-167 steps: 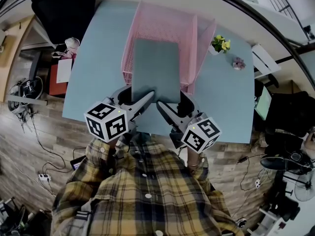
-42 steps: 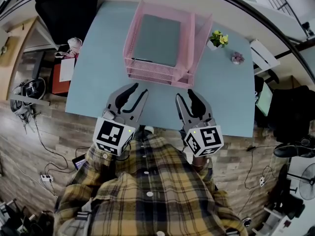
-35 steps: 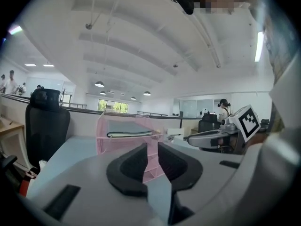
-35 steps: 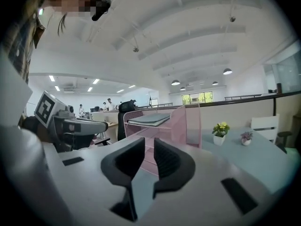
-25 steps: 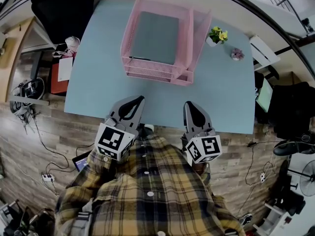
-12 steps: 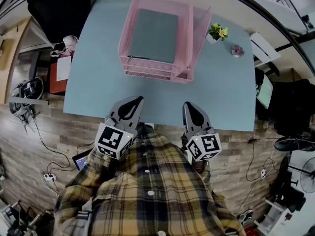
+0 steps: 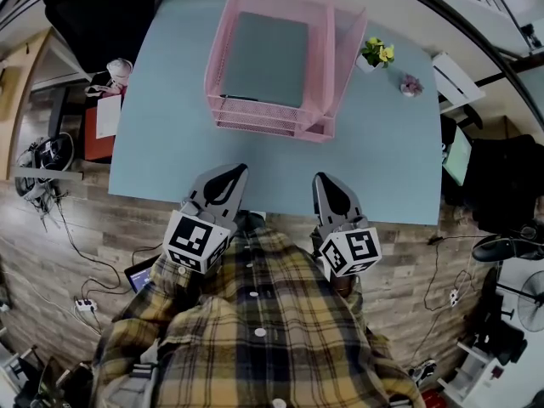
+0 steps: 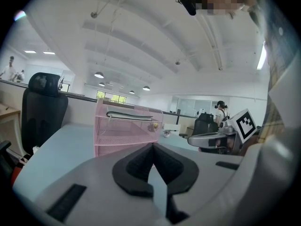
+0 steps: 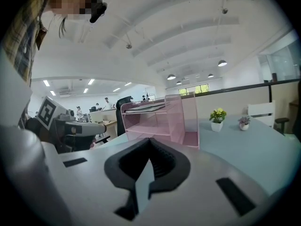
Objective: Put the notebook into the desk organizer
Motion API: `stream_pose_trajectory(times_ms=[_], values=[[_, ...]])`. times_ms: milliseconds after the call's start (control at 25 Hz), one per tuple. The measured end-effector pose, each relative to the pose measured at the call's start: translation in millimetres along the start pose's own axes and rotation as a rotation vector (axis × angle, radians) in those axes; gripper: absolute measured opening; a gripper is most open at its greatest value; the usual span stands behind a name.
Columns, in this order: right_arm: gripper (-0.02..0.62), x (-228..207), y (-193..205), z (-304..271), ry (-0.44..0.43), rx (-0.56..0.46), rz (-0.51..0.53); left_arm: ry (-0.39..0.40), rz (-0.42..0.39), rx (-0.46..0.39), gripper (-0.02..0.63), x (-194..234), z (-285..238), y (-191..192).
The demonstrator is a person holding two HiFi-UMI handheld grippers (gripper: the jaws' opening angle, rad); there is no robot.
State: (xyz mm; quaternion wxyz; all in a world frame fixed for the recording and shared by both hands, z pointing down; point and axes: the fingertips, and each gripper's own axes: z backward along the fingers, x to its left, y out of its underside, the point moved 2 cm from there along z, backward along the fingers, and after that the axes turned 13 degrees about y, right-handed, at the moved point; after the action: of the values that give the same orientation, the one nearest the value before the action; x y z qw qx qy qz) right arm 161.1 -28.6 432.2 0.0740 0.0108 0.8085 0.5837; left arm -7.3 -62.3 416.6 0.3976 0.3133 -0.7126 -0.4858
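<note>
Pulled back, left gripper [image 7: 239, 169] and right gripper [image 7: 320, 178] fingers meet empty, well apart from the notebook [image 7: 265, 58].

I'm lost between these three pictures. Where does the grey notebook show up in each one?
Head view: the notebook is at top centre, lying flat on the top tray of the pink organizer.
Left gripper view: the notebook is left of centre, a thin dark edge on the top tray.
Right gripper view: the notebook is near centre, a thin edge on the top tray.
Shared landmark: the pink organizer.
</note>
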Motion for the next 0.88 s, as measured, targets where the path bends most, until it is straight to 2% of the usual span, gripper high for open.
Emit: stream_pose_trajectory(times_ms=[880], values=[[0.002,-7.6,-3.4,0.0,0.034,-0.003,-0.001,0.0,-0.009,-0.007,-0.008,0.4,-1.2,-2.7]])
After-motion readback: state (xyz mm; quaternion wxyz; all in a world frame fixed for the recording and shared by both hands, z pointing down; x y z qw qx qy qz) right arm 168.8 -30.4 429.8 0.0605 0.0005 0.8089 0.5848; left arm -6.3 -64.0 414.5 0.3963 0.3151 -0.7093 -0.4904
